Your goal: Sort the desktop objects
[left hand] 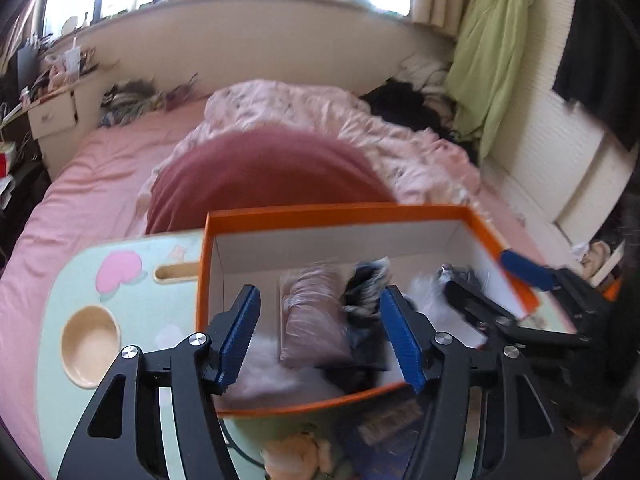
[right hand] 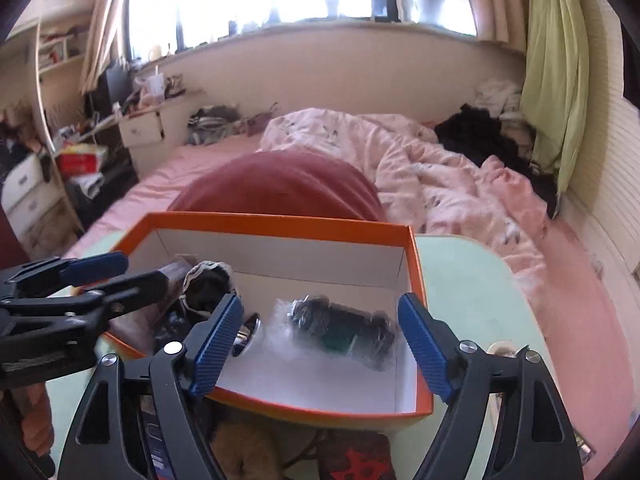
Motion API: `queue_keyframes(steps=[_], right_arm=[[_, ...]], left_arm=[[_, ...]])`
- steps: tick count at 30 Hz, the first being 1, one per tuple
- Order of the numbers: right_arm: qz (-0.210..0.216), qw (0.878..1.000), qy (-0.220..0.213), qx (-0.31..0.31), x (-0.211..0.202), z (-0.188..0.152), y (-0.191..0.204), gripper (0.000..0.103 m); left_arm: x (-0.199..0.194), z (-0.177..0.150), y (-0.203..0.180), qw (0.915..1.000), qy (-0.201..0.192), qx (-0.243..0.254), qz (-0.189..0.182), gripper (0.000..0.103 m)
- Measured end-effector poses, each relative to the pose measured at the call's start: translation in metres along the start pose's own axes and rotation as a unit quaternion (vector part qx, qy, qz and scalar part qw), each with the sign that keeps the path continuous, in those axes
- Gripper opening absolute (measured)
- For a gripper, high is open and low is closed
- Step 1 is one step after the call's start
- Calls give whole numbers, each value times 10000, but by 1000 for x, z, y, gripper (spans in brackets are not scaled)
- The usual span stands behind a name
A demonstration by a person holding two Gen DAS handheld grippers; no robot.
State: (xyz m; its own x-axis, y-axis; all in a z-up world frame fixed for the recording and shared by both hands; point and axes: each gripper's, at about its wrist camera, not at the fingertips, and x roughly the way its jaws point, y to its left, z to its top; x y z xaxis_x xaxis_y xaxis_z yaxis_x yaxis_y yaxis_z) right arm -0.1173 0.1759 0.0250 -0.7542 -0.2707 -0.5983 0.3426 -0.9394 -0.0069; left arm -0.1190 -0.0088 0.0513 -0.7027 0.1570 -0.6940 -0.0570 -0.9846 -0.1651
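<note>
An orange box (left hand: pixel 344 212) with a white inside stands on a pale green lap table (left hand: pixel 60 400). In it lie a pinkish bagged pack (left hand: pixel 312 316), a black-and-white item (left hand: pixel 366 280) and a black cylinder in clear plastic (right hand: pixel 340 326). A dark cloth bundle (right hand: pixel 208 280) and a small metal piece (right hand: pixel 248 334) lie beside the cylinder. My left gripper (left hand: pixel 320 292) hangs open over the box's left half, nothing between its pads. My right gripper (right hand: pixel 320 300) hangs open over the bagged cylinder without touching it. One of its fingers (left hand: pixel 528 270) shows at the box's right rim.
The table has a round wooden cup hollow (left hand: pixel 90 340) and a slot (left hand: pixel 176 272) left of the box. A plush toy (left hand: pixel 296 456) and a dark red item (right hand: pixel 356 460) lie in front of the box. Behind is a bed with a red cushion (left hand: pixel 260 176) and pink quilt (right hand: pixel 440 168).
</note>
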Motion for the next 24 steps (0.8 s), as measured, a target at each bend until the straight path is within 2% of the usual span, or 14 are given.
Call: queue_keyframes(steps=[4, 7, 10, 14, 18, 21, 23, 24], right_arm=[[-84, 9990, -442, -22, -26, -4, 0, 90], [19, 9974, -707, 131, -52, -6, -3, 96], [286, 9962, -779, 268, -74, -25, -7, 100], [393, 9980, -443, 227, -84, -58, -4, 101], [457, 9978, 215, 427, -83, -98, -8, 101], [322, 9970, 449, 533, -75, -112, -13, 102], [126, 9983, 415, 385, -73, -114, -8, 103], [17, 9989, 383, 268, -71, -116, -4, 103]], left_arm=[[-21, -13, -6, 9989, -386, 279, 23, 66], [-49, -17, -7, 9972, -685, 268, -124, 83], [-78, -33, -12, 9951, -911, 231, -316, 85], [-87, -72, -24, 9968, -517, 497, -339, 85], [-75, -116, -34, 9973, 14, 657, -339, 85], [-62, -132, -36, 9969, 356, 650, -246, 85], [-60, -135, -35, 9970, 261, 724, 38, 86], [-60, -137, -36, 9969, 208, 740, 174, 91]])
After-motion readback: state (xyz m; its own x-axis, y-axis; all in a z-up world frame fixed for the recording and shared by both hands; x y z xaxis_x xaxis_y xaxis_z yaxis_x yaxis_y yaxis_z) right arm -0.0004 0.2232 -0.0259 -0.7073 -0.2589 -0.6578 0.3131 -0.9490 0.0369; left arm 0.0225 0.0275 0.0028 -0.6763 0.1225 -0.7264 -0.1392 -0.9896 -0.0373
